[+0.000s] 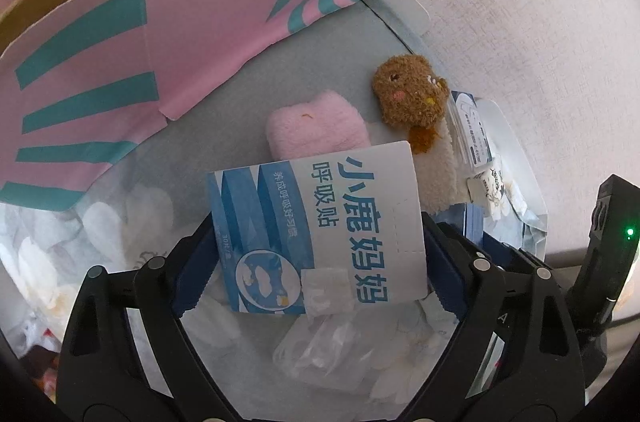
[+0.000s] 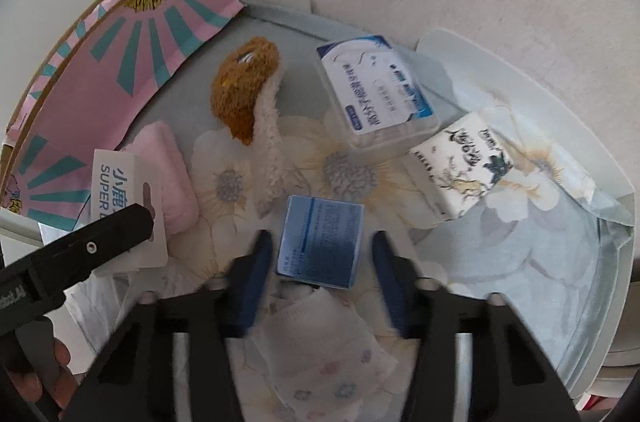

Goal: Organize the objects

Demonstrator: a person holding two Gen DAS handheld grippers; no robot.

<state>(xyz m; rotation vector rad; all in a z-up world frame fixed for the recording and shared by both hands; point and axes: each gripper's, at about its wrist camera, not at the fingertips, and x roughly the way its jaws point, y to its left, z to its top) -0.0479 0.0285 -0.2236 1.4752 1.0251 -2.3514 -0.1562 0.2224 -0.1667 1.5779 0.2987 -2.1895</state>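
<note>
The blue-and-white carton [image 1: 316, 230] is smooth, faintly glossy cardboard, and the pink-and-teal box flap [image 1: 100, 62] is printed card with raw brown corrugated edges. The brown toy [image 1: 408, 94] is nubbly plush, the pink pad [image 1: 316, 130] soft fleece. The clear box [image 2: 380, 98] is glossy plastic on floral cloth [image 2: 520, 242].

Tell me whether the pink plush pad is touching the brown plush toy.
Apart. In the right wrist view, a strip of floral cloth shows between the pink plush pad and the brown plush toy, white fleece body included.
</note>
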